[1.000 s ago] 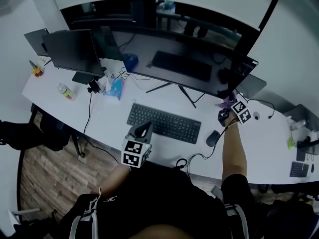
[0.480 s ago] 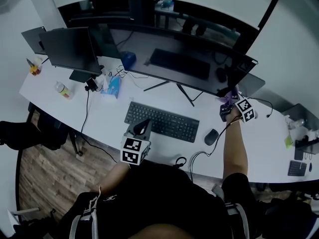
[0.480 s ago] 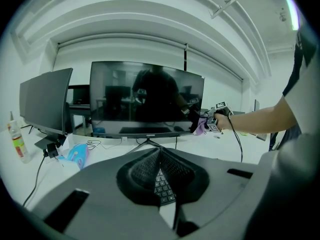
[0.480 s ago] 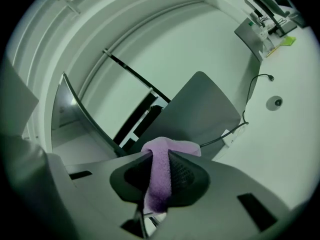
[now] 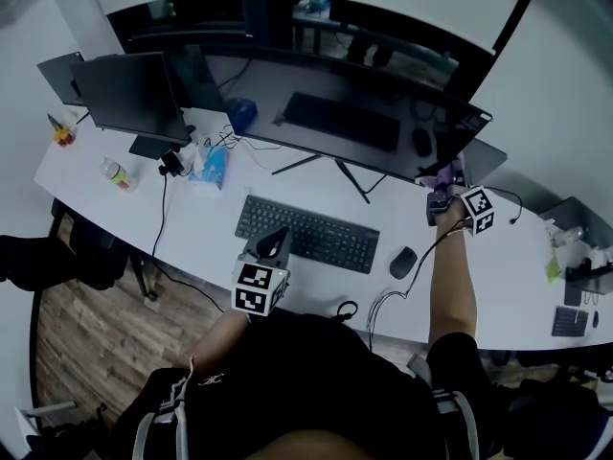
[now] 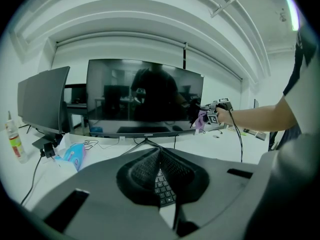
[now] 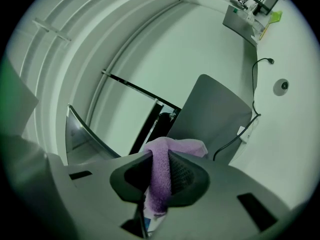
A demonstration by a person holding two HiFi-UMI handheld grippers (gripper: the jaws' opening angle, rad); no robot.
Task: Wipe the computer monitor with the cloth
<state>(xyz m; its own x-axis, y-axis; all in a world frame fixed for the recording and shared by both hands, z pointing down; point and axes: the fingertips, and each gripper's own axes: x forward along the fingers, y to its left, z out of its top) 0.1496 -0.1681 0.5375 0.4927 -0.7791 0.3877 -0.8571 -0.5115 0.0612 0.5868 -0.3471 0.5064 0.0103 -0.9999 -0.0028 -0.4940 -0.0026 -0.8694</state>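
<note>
While my right gripper [image 5: 437,195] pinches the cloth [image 7: 160,176] at the monitor's [image 5: 335,113] 4 o'clock corner, my left gripper [image 5: 275,244] hangs closed and empty at 6 o'clock. Wiping looks barely begun; nearly the whole screen remains.

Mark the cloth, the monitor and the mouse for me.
cloth [image 7: 160,176], right gripper view, on the pinched fold.
monitor [image 5: 345,113], head view, on the screen's middle.
mouse [image 5: 403,262], head view, on its top.
</note>
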